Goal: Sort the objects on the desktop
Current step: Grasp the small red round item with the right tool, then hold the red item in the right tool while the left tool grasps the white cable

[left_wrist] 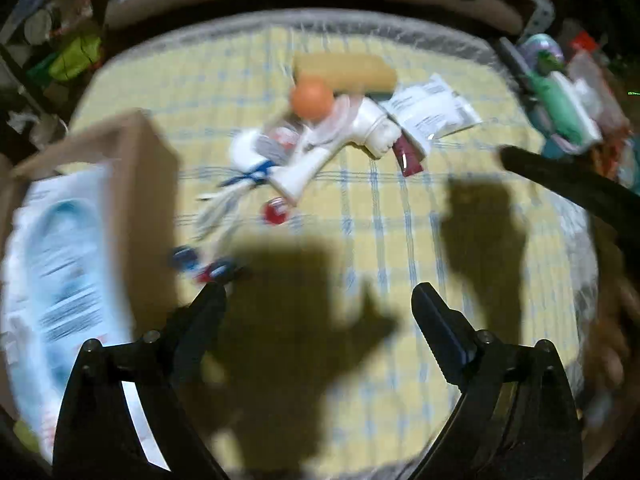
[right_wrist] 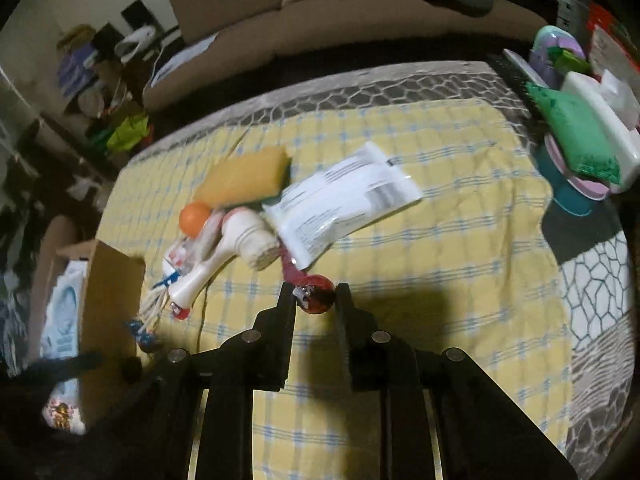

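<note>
While the right gripper [right_wrist: 315, 295] holds a small red ball [right_wrist: 316, 300] between its narrowed fingers, the left gripper [left_wrist: 319, 300] hangs with fingers wide and nothing between them.

State of the load: the ball sits at the fingertips, above the middle of the yellow checked cloth [right_wrist: 440, 280] that covers the table. Whether it has cleared the cloth cannot be told.

Other items: a loose pile lies toward the far left part of the cloth. It holds an orange ball [right_wrist: 195, 218], a yellow sponge [right_wrist: 248, 178], a white bottle [right_wrist: 248, 240], a white packet [right_wrist: 344, 204] and a rope toy [right_wrist: 154, 304]. An open cardboard box [right_wrist: 108, 304] stands at the left edge of the cloth, with a printed bag [right_wrist: 64, 320] already inside.

Step in hand, as judged: one item is picked from the pile and is ready for transfer.

Next move, as judged: carry the ball left to the box, high enough to pass its near wall, and part the fingers only once it is over the opening. A round ball gripped at the tips can slip, so keep the grip firm. The left gripper is free to take a further item.
</note>
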{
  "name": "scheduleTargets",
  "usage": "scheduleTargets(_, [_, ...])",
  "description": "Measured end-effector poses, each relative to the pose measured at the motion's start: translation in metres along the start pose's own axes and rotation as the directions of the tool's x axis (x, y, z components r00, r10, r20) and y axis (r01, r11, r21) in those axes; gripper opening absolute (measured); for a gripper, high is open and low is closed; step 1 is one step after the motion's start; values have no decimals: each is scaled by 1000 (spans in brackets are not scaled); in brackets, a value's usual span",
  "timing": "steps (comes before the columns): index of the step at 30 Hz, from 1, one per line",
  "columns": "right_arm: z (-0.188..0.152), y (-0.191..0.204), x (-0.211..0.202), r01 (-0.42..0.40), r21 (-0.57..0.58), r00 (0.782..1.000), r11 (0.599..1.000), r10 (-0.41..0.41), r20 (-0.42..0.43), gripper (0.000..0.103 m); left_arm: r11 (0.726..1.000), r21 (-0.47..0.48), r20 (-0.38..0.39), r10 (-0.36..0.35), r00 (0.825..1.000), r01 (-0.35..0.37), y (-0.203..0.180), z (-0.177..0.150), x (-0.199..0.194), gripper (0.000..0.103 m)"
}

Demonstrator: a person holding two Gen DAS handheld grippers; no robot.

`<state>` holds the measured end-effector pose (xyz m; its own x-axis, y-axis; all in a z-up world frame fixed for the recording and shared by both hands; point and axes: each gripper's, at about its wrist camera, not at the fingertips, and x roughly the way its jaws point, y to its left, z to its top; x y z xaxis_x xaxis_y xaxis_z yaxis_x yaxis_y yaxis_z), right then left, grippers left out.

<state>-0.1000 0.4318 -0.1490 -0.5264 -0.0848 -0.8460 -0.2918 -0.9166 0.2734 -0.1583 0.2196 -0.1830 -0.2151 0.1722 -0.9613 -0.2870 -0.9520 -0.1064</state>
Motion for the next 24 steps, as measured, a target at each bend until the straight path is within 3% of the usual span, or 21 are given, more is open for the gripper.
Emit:
scheduleTargets(2, [1,-5,2,-30,8,1000,1000,30,-7,19,1000,21,21,22,1000,-23,-12,15,27,89])
scheduleTargets(4, [2,-7,6,-38,-1,999,999,38,-22,19,989,79,62,122,991,-127,-22,24,45,84])
scheduleTargets(7, [2,-10,13,-28,-29,999,999,27,-32,19,945,140,187,268,945,-296,-32,29,58,84])
scheduleTargets(9, [2,-14,14,-24,-27,999,999,23,-27,19,925,125,225,325,919,-358,-28,28,60,84])
scheduleTargets(10, [3,-18,15,-25,-13,999,1000,25,-21,19,930,116,215,319,923,-348,-23,28,61,84])
scheduleTargets(12, [4,-25,16,-36,18,999,999,36,-8,19,955,101,173,261,950,-281,-13,28,67,83])
scheduleTargets(14, [3,-32,18,-44,46,999,998,45,-21,19,983,59,136,167,977,-176,-1,24,73,70])
scheduleTargets(16, [2,-34,16,-26,39,999,999,27,-28,19,989,11,146,145,979,-148,12,22,64,52])
scheduleTargets(17, [2,-34,14,-21,38,999,999,22,-26,19,988,3,134,155,979,-157,13,21,61,35])
scheduleTargets(18, [2,-35,11,-20,40,999,999,20,-24,19,991,-2,120,130,984,-131,13,21,57,27])
scheduleTargets(22, [1,-33,-8,-12,34,1000,999,13,-8,19,998,9,61,54,997,-54,5,15,46,23])
scheduleTargets(23, [0,-33,-12,-10,29,1000,1000,10,-4,19,999,21,40,49,998,-50,1,13,44,16])
scheduleTargets(24, [-1,-32,-17,-8,25,1000,1000,8,0,19,999,36,-8,25,1000,-25,-2,10,42,3])
